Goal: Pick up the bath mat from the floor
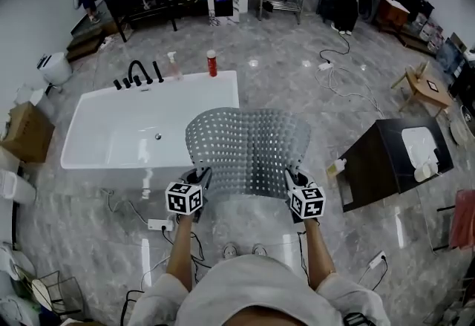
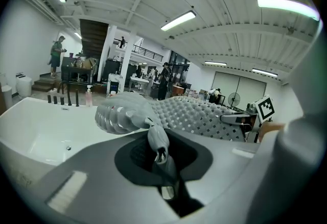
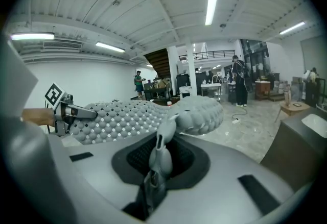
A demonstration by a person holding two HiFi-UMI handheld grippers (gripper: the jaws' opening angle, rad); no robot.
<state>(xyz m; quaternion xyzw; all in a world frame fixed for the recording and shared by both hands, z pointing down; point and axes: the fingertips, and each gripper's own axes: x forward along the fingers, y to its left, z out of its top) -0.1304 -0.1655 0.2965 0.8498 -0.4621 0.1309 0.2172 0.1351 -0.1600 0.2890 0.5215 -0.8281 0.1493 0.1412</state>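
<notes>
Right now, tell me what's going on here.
A person stands beside a white bathtub with a gripper in each hand. The left gripper and the right gripper are each shut on a near corner of a grey perforated bath mat. The mat is held up, spread between them, clear of the floor. Its far edge curls over and downward.

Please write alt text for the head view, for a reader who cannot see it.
Seen from above, a person holds a grey perforated bath mat up off the floor, with the left gripper and the right gripper each shut on its near edge. A white bathtub stands beyond it to the left.
</notes>
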